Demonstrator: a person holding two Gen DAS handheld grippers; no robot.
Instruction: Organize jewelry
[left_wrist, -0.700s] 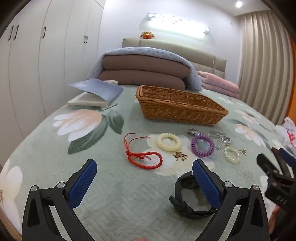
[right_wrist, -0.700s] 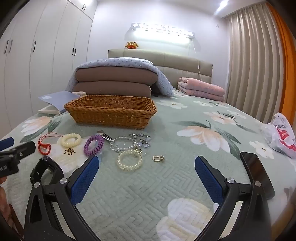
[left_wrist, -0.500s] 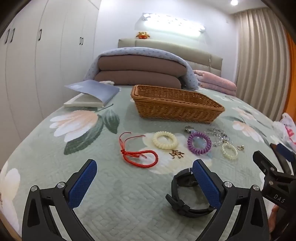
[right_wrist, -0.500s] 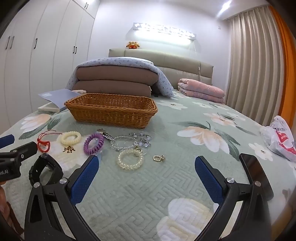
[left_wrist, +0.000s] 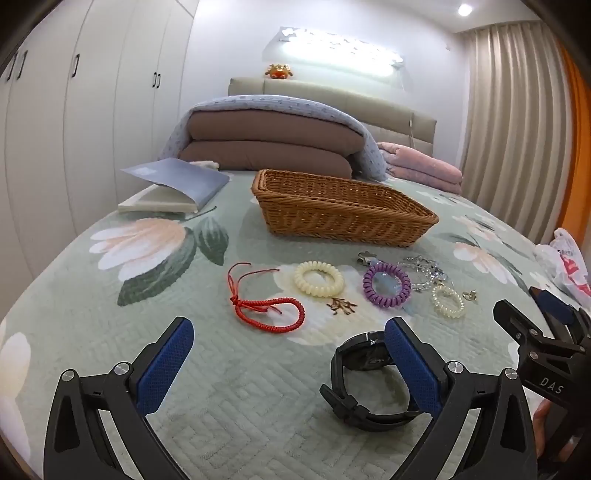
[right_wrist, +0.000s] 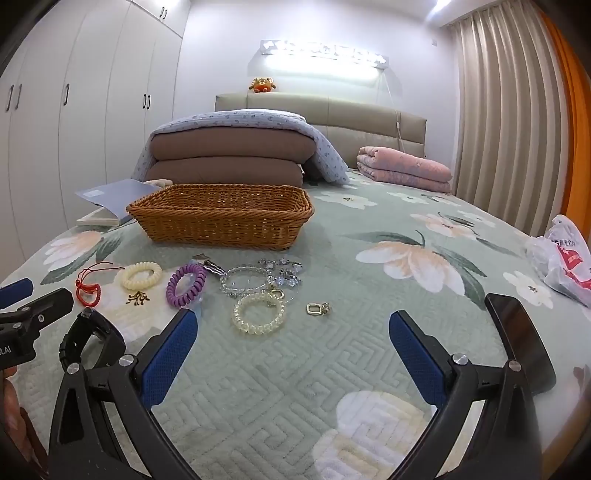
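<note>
The left gripper (left_wrist: 288, 354) hovers low over the quilt (left_wrist: 110, 332) with its fingers spread wide and nothing between them. The right gripper (right_wrist: 291, 347) is likewise spread and empty. Just beside the left gripper's right finger lies a black watch (left_wrist: 365, 384). Farther out, a row of loose pieces runs left to right: red cord bracelet (left_wrist: 267, 306), cream coil band (left_wrist: 318, 277), purple coil band (left_wrist: 386, 285), clear bead bracelets (right_wrist: 255, 275), pale coil band (right_wrist: 259, 314), and a small gold clasp (right_wrist: 317, 308). The wicker basket (left_wrist: 343, 218) stands beyond them, with nothing visible inside.

Risks: thin cords and beads lie flat on soft quilt, so closing fingers may pinch fabric or snag 2 tangled pieces together. Legible writing: "DAS" on the right gripper body; the plastic bag (right_wrist: 565, 254) print is unreadable.
</note>
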